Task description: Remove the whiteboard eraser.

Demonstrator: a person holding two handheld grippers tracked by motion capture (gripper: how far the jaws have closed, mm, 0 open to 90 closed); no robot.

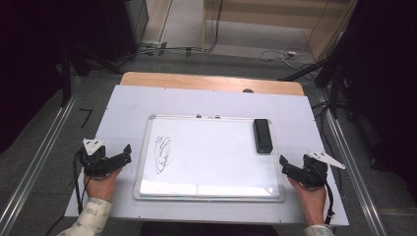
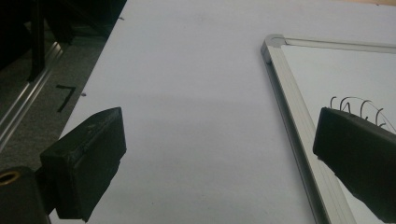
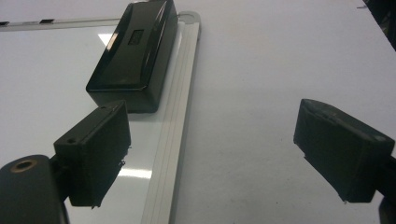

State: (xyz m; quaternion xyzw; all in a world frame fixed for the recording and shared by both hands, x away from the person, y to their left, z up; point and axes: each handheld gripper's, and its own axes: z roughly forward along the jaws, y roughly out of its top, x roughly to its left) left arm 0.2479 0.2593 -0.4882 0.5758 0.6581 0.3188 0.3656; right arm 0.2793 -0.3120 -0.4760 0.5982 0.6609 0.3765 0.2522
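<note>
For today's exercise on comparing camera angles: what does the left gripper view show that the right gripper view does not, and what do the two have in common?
Left gripper view alone: the black scribble on the whiteboard, its near-left frame corner, and a dark mark on the grey floor beside the table.

Right gripper view alone: the black eraser lying on the whiteboard against its right frame edge.

Both: the whiteboard's silver frame, the white table sheet, and a hand-held gripper's two black jaws standing wide apart with nothing between them.
</note>
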